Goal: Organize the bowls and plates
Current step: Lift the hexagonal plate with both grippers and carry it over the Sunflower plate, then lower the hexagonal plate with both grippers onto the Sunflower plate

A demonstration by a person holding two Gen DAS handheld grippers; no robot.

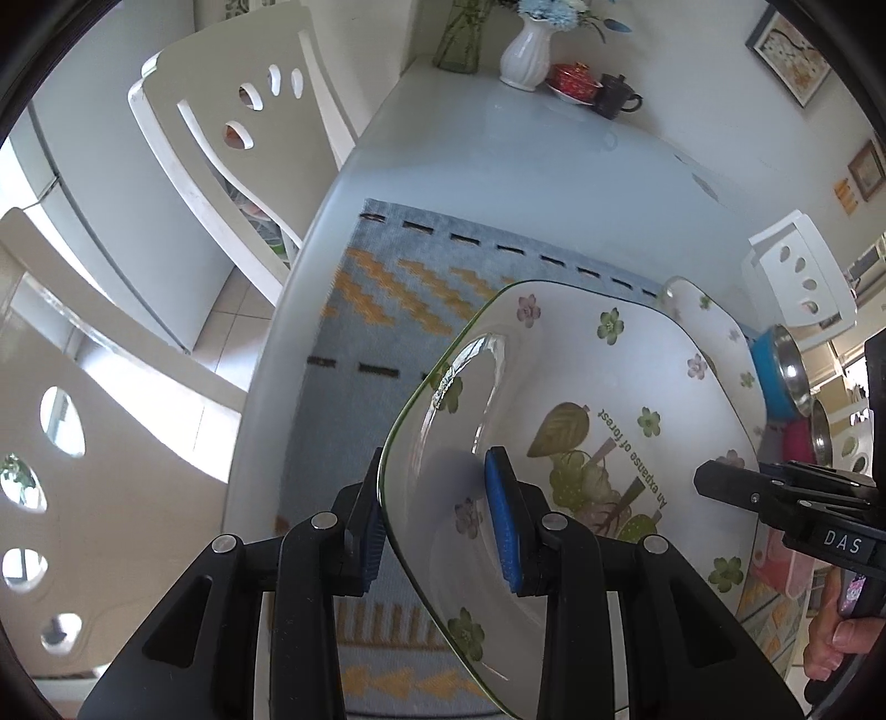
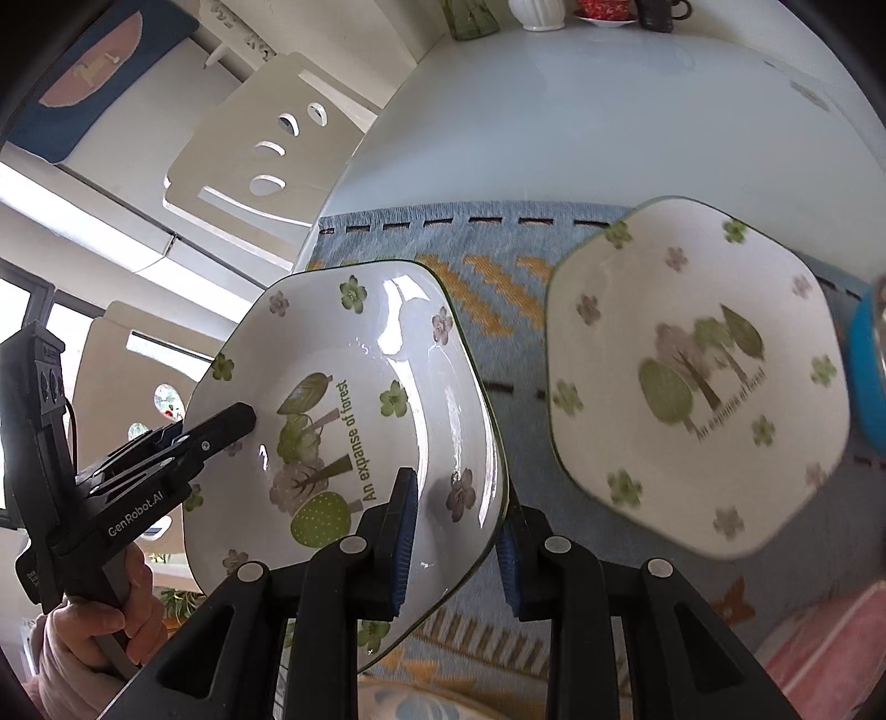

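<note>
A white squarish plate (image 1: 587,387) (image 2: 354,354) with green flowers, trees and the words "An expanse of forest" hangs tilted above the placemat, held from both sides. My left gripper (image 1: 437,509) is shut on its left rim and shows as a black arm (image 2: 183,448) in the right wrist view. On the opposite rim my right gripper (image 2: 457,526) is shut, also seen as a black arm (image 1: 775,493). A second matching plate (image 2: 692,371) (image 1: 703,315) lies flat on the mat to the right.
The blue and yellow woven placemat (image 1: 387,299) (image 2: 498,266) covers the near part of a white table (image 2: 609,127). A blue bowl with a steel inside (image 1: 775,376) (image 2: 866,382) and a pink one (image 1: 797,443) stand right. A white vase (image 1: 526,50), a red cup (image 1: 573,77) and a dark teapot (image 1: 614,97) sit far back. White chairs (image 1: 232,149) flank the table.
</note>
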